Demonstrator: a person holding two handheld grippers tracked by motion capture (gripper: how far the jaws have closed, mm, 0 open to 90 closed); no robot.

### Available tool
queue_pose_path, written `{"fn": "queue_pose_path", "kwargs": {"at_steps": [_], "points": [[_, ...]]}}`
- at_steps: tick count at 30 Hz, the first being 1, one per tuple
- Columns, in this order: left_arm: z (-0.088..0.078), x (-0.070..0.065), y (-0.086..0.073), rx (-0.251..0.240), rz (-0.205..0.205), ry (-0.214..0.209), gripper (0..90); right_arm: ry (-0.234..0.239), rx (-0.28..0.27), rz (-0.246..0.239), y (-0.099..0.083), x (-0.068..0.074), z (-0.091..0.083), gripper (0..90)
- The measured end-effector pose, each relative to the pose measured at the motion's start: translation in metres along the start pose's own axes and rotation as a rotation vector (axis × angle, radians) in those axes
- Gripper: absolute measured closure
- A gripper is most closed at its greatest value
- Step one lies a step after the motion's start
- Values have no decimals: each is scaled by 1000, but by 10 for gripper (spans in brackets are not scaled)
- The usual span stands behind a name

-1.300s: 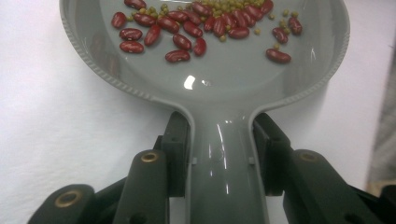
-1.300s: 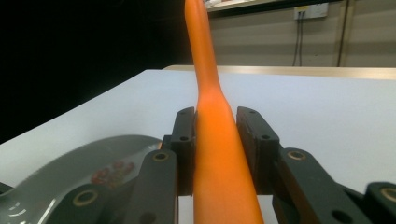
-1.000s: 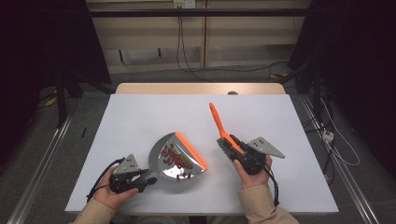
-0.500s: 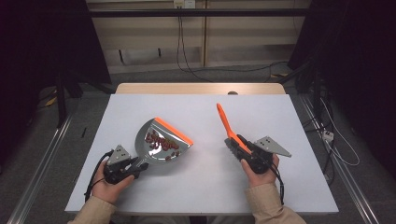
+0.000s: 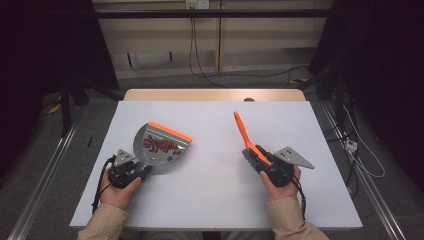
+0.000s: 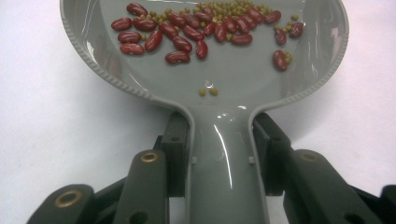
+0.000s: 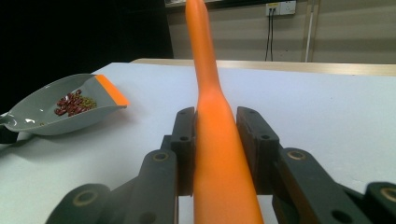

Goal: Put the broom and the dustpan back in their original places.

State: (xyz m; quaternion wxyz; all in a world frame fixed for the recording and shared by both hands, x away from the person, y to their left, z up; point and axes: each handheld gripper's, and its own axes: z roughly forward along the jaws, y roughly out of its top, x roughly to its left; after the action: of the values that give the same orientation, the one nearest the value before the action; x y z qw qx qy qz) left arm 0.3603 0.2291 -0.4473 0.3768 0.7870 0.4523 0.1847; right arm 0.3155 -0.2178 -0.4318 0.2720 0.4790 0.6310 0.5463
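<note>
Ahead of my tools stretches the white table top [image 5: 210, 200], bare across its middle, with a strip of pale wood [image 5: 200, 94] showing along its far edge. Beyond that edge, black cables [image 5: 192, 45] hang down a beige wall [image 5: 165, 40] and trail over the floor. A wall socket [image 7: 280, 8] sits high up past my right tool. A metal rail [image 5: 42, 180] runs along the floor off to my left.

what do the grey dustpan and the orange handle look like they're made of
Dustpan: probably glossy moulded plastic, judging by its bright reflections, ribbed rim and the softer-looking orange lip. Orange handle: likely plastic or rubber, smooth, evenly coloured, with a duller sheen.
</note>
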Motion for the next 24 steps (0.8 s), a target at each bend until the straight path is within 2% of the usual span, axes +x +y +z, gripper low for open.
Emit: {"fn": "queue_pose_path", "kwargs": {"at_steps": [2, 4, 9, 12, 14, 20, 24], "points": [[1, 1, -1, 13, -6, 14, 631, -3, -1, -2, 0, 0, 0, 700], [2, 2, -3, 17, -31, 16, 630, -2, 0, 2, -1, 0, -1, 700], [2, 1, -4, 18, -29, 11, 621, 0, 0, 2, -1, -1, -1, 700], [-3, -3, -4, -17, -33, -17, 563, -5, 13, 2, -2, -3, -2, 700], [-6, -9, -4, -25, -27, -39, 476, -8, 22, 17, -3, -6, -1, 700], [-9, -24, -8, -5, -11, -141, 400, -13, 25, 51, -5, -11, 4, 700], [-13, -27, -10, -27, -15, -168, 328, 7, 42, 83, -7, -11, 13, 700]]}}
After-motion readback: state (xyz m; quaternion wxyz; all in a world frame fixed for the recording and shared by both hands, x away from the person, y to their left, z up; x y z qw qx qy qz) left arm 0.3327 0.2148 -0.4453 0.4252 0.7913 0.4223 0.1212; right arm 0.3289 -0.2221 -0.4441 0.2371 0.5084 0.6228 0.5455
